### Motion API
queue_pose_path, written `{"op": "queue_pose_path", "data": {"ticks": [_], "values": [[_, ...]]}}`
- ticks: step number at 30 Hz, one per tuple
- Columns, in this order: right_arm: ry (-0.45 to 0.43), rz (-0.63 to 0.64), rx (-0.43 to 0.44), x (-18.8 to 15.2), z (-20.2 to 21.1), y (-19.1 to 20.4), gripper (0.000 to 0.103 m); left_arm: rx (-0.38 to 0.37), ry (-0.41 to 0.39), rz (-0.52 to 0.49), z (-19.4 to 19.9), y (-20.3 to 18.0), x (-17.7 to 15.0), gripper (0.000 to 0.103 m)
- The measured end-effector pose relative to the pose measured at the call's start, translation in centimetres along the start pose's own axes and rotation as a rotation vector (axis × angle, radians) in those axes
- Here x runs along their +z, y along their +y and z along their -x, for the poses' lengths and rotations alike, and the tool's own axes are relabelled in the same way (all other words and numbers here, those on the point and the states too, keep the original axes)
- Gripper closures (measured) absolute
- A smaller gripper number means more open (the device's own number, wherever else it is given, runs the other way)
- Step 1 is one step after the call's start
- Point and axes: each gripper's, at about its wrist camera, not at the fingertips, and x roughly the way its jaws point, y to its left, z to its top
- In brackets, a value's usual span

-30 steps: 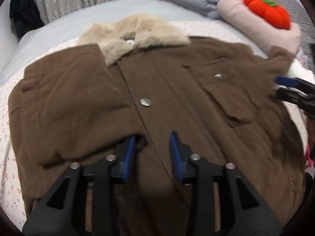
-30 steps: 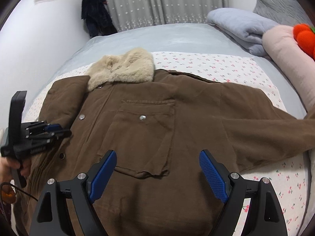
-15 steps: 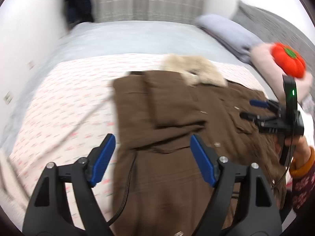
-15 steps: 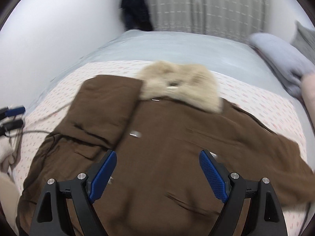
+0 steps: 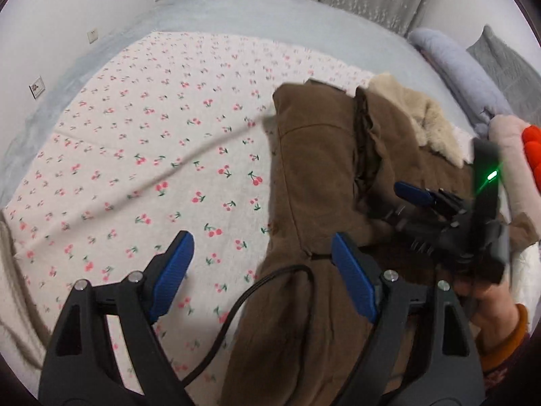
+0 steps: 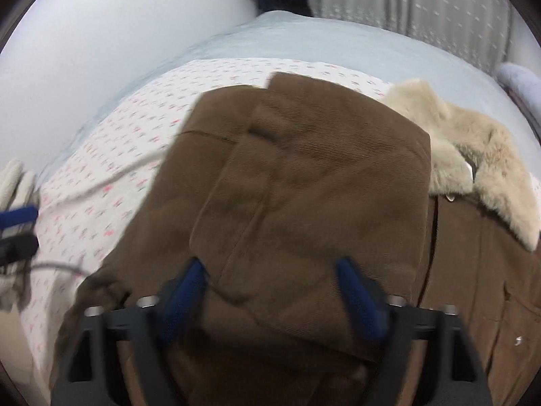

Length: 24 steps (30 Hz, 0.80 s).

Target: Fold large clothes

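A large brown coat (image 5: 324, 182) with a beige fur collar (image 5: 429, 115) lies on the cherry-print sheet; one sleeve is folded across its front (image 6: 304, 176). My left gripper (image 5: 260, 280) is open and empty, above the sheet at the coat's left edge. My right gripper (image 6: 270, 291) is open, low over the folded sleeve, its fingers astride the cloth. The right gripper also shows in the left wrist view (image 5: 416, 199). The collar also shows in the right wrist view (image 6: 473, 155).
The cherry-print sheet (image 5: 142, 155) covers a grey bed (image 5: 257, 17). A black cable (image 5: 236, 311) runs over the coat's hem. Pillows and a red plush (image 5: 532, 149) sit at the right. A wall and curtains stand behind.
The left gripper let go of the folded sleeve, opened and swung left off the coat. The right gripper moved left across the coat and lower, onto the folded sleeve.
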Motion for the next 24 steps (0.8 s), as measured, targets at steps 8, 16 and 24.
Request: {"op": "queue_pose_path", "data": {"ticks": [8, 16, 24], "values": [[-0.217, -0.292, 0.158, -2.2, 8.1, -9.1, 0.095, 0.028, -0.007, -0.069, -3.9, -1.8, 0.7, 0.021], [-0.292, -0.756, 0.275, -10.1, 11.4, -23.3, 0.026, 0.041, 0.022, -0.091, -6.6, -2.3, 1.0, 0.023], [-0.251, -0.881, 0.408, -10.9, 8.2, -26.5, 0.026, 0.027, 0.011, -0.065, -6.2, -1.8, 1.4, 0.031]]}}
